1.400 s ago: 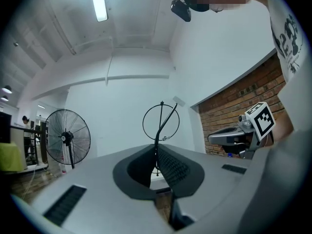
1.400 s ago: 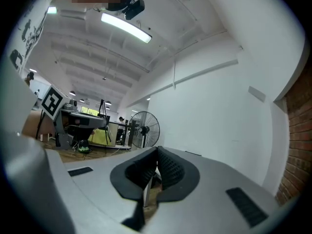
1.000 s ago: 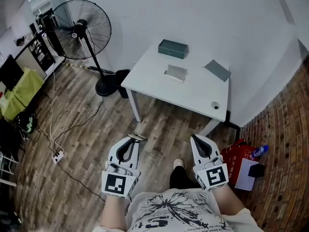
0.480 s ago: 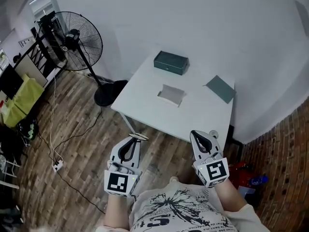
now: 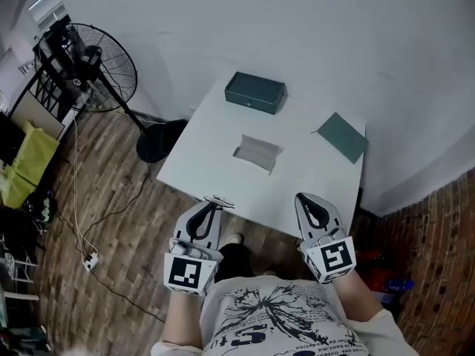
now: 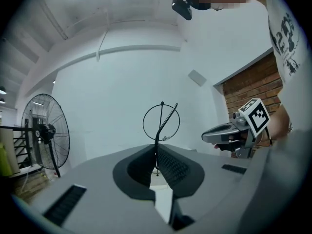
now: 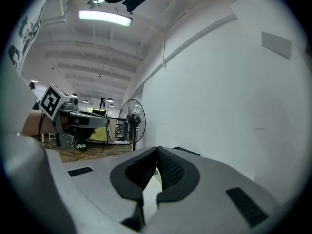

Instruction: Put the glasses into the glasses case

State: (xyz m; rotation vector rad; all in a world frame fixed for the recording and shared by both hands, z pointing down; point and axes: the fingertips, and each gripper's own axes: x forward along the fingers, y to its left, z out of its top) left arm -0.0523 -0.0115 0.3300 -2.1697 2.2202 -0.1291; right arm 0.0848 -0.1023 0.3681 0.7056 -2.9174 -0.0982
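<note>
Glasses [image 6: 161, 123]: thin dark wire frame with a round rim, pinched between the jaws of the left gripper [image 6: 156, 154] and standing up above the jaw tips. In the head view they sit at the near edge of the table [image 5: 215, 178], over the wooden floor [image 5: 111, 221].

Right gripper [image 7: 156, 161]: jaws closed together with nothing between them, held beside the left gripper, its tip over the table's near edge.

Glasses case [image 5: 254, 93]: dark green box, lid closed, at the far side of the white table, well apart from the glasses.

Grey cloth [image 5: 257, 153]: lying flat near the middle of the table.

Flat dark green piece [image 5: 342, 136]: towards the far right corner of the table.

Standing fan [image 5: 93, 58]: on the floor to the left of the table, cable trailing from it.
</note>
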